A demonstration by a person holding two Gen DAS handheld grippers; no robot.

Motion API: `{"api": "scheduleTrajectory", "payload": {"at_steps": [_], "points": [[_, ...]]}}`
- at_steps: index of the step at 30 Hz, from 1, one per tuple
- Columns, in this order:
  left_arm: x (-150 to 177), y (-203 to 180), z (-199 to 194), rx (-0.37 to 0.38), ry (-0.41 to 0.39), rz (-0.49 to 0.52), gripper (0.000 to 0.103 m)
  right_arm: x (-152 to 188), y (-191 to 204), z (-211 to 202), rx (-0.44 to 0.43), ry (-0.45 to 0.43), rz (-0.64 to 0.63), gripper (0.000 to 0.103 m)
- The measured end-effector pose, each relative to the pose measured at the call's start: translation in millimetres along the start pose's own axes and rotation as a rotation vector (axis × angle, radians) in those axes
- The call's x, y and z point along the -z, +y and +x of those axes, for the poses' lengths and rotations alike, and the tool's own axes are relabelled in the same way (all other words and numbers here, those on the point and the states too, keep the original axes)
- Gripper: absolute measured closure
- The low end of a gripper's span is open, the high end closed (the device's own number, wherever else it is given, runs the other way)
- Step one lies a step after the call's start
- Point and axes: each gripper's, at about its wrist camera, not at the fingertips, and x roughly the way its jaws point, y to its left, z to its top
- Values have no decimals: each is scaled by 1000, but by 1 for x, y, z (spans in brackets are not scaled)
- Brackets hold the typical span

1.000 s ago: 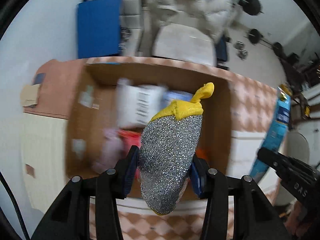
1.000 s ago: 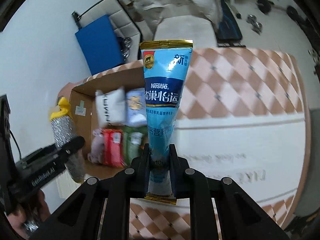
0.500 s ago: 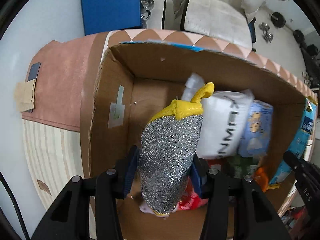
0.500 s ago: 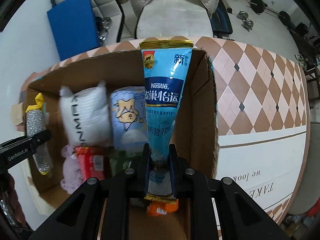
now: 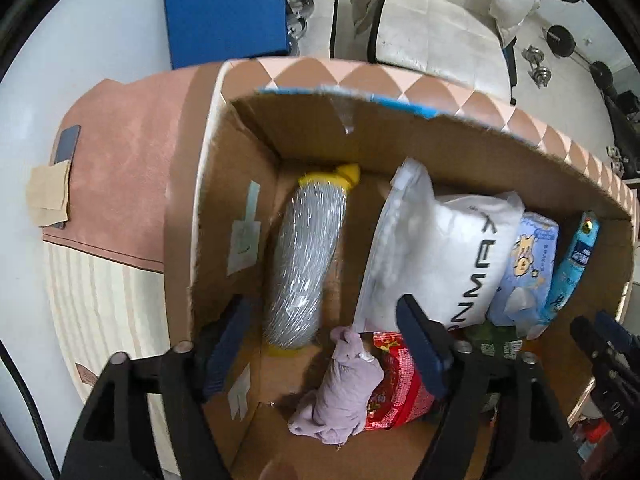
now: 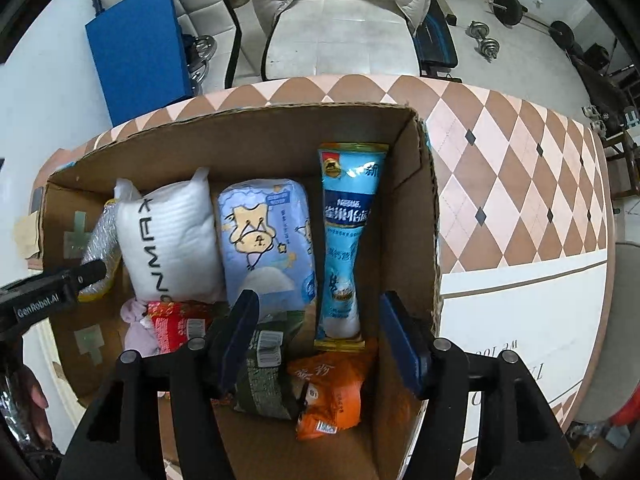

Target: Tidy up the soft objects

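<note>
A cardboard box [image 5: 224, 184] [image 6: 424, 208] holds the soft goods. The silver glitter sponge with yellow edge [image 5: 304, 264] lies against the box's left wall; it shows partly in the right wrist view [image 6: 98, 248]. My left gripper [image 5: 324, 340] is open above it, empty. The blue Nestle pouch [image 6: 348, 240] lies near the box's right wall; it also shows in the left wrist view [image 5: 572, 268]. My right gripper [image 6: 320, 340] is open over its lower end, empty.
In the box: a white pillow pack [image 6: 168, 236], a light-blue tissue pack [image 6: 264, 240], a purple cloth [image 5: 344, 392], a red packet [image 5: 396, 388], a dark green packet [image 6: 268, 380], an orange packet [image 6: 332, 392]. The box stands on a checkered table [image 6: 520, 184].
Both grippers have opened. The glitter sponge dropped into the box's left side, and the blue pouch into its right side. Both grippers are now lower over the box.
</note>
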Motion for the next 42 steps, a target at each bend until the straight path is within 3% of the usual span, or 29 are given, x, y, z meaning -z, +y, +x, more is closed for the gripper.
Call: {"api": "scheduleTrajectory", "payload": {"at_steps": [4,6,9,15,23,32,42], "points": [[12,0,-15,-1,-43,-8,24,9,8,-7,6,-3,-22,30],[22,1,-17,-6,-68,-6,6,16,12,-11,10,-12,-34,29],[38,-3,-21,-21,-100,5,4,26,19,-14,16,-14,-58,29],[60,-12,-22,-26,-141,-3,2,44,21,-12,41,-19,-67,0],[84,-16,-41,-25,-187,-14,2,62,13,-30,78,-65,-39,0],[132,-31,-115,-46,-330,21,2,102,7,-112,66,-200,-72,0],[207,-36,-203,-1,-458,16,2,180,-9,-214,-4,-341,-92,0]]}}
